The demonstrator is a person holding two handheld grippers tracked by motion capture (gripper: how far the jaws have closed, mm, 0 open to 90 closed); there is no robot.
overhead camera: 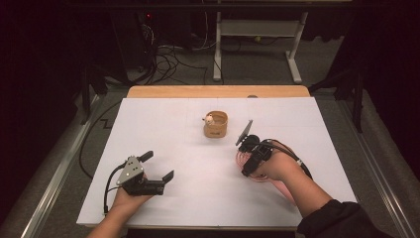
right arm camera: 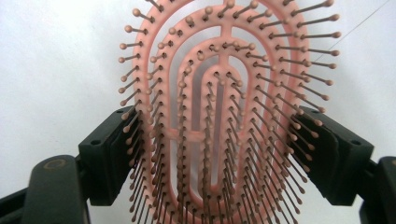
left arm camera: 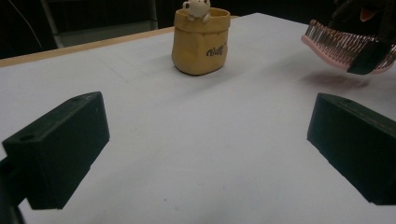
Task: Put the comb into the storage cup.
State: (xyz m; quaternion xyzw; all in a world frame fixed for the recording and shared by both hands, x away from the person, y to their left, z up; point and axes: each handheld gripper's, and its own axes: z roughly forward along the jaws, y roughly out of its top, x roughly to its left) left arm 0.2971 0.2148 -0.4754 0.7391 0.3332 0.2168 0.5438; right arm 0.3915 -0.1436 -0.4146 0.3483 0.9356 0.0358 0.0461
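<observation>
A pink hairbrush [right arm camera: 219, 93] with ball-tipped bristles sits between the two black jaws of my right gripper [right arm camera: 219, 135], which press on both edges of its head. In the high view that right gripper [overhead camera: 249, 162] holds the hairbrush [overhead camera: 240, 157] at the table's right middle. From the left gripper view the hairbrush [left arm camera: 336, 46] hangs a little above the sheet and casts a shadow. A tan pouch-shaped pot [overhead camera: 216, 125] with a small white bear on its rim stands at centre back, also in the left gripper view [left arm camera: 201, 46]. My left gripper [overhead camera: 159, 165] rests at the front left, open, nothing between its jaws [left arm camera: 205, 144].
A white sheet [overhead camera: 208, 198] covers a wooden table [overhead camera: 218, 91]. Behind the table are a white desk frame [overhead camera: 257, 29] and loose cables [overhead camera: 168, 59] on the floor. Metal rails [overhead camera: 54, 178] run along both sides.
</observation>
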